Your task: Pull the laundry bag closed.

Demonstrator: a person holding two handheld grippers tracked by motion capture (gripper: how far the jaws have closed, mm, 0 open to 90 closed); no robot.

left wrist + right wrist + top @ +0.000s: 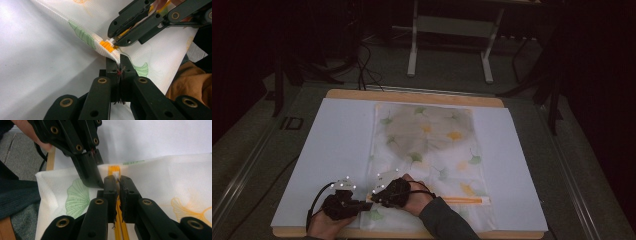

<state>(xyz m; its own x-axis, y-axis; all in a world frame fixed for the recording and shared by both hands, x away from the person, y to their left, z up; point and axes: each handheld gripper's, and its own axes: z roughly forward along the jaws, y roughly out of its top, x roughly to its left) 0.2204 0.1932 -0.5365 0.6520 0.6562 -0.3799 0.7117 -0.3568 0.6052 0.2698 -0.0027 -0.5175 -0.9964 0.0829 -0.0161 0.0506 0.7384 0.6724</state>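
The mesh bag (429,155), white with printed ginkgo leaves, lay flat on the white sheet (337,150) covering the table (412,95), its long axis running away from the person; its orange zipper (462,200) ran across the near end, left to right; the left gripper (118,61) was clenched on the bag's fabric edge just beside the zipper's end, its hand low at the table's near edge; the right gripper (117,182), angled leftward across the bag, was closed on what seemed to be the small white zipper pull (115,174), though the jaws hid most of it; the dark sleeve (447,222) was cut off by the frame.
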